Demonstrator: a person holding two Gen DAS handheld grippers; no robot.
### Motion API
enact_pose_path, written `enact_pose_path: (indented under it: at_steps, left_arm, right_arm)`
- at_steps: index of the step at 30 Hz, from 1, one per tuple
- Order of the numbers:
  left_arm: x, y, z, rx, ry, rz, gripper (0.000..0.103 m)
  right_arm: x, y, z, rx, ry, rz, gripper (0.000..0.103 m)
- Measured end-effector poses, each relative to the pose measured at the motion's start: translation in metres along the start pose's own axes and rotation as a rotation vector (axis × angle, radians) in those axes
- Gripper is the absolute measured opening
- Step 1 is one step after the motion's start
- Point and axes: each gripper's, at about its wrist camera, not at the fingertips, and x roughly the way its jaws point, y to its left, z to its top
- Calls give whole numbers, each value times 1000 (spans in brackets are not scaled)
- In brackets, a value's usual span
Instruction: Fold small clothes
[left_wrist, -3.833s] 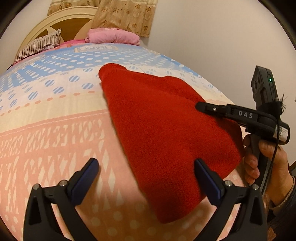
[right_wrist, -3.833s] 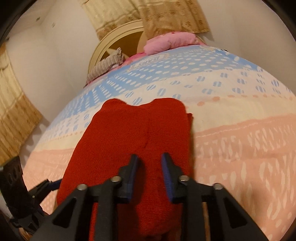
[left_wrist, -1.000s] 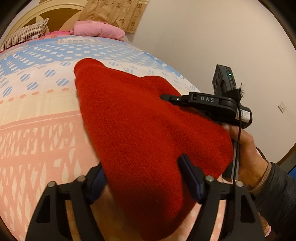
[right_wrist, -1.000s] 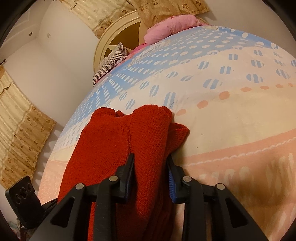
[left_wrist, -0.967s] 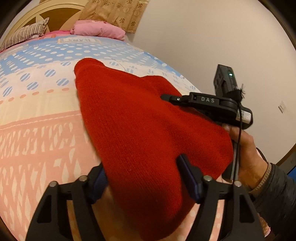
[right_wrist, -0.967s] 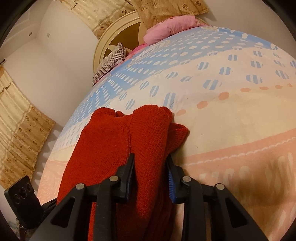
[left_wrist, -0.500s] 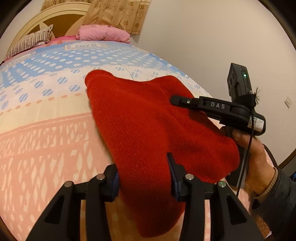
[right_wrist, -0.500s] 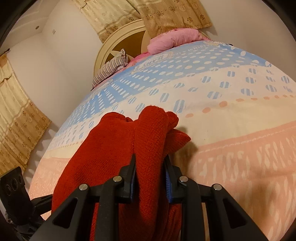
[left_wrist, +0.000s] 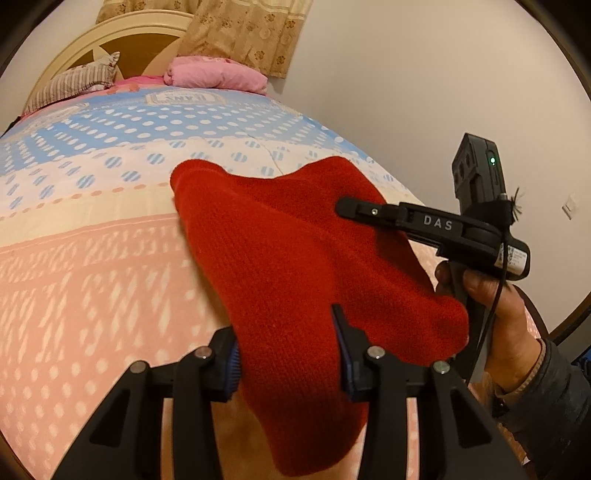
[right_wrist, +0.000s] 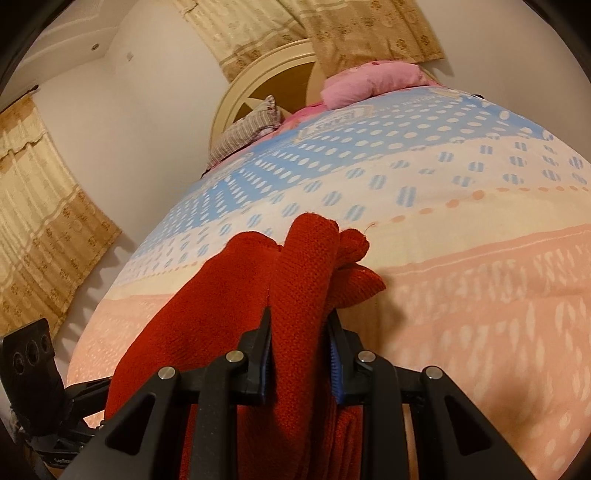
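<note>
Red knit garment (left_wrist: 303, 258) lies on the bedspread (left_wrist: 92, 277) at its near edge. Left gripper (left_wrist: 286, 350) and right gripper (right_wrist: 300, 339) each clamp a bunched fold of it. Risk: unequal pull may slip the thick knit free, spoiling the fold. Since 3.8 s ago, the left gripper has closed from wide open.

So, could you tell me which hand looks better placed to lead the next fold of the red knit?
Probably the right. The right tongs clamp a bunched, raised ridge of the red knit, ready to carry across. The left tongs pinch the near edge, better suited to anchoring it on the bedspread.
</note>
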Motion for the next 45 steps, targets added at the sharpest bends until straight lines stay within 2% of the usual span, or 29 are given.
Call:
enact_pose_path:
  at_steps: [13, 22, 45]
  left_arm:
    - [-47, 26, -19, -42, -71, 60, 42]
    - [-75, 43, -38, -64, -115, 130, 42]
    - [-130, 92, -82, -162, -180, 229, 42]
  right_arm:
    - [15, 69, -21, -72, 27, 88, 25]
    - [31, 105, -34, -91, 49, 146, 25]
    - [77, 197, -60, -167, 122, 266, 25]
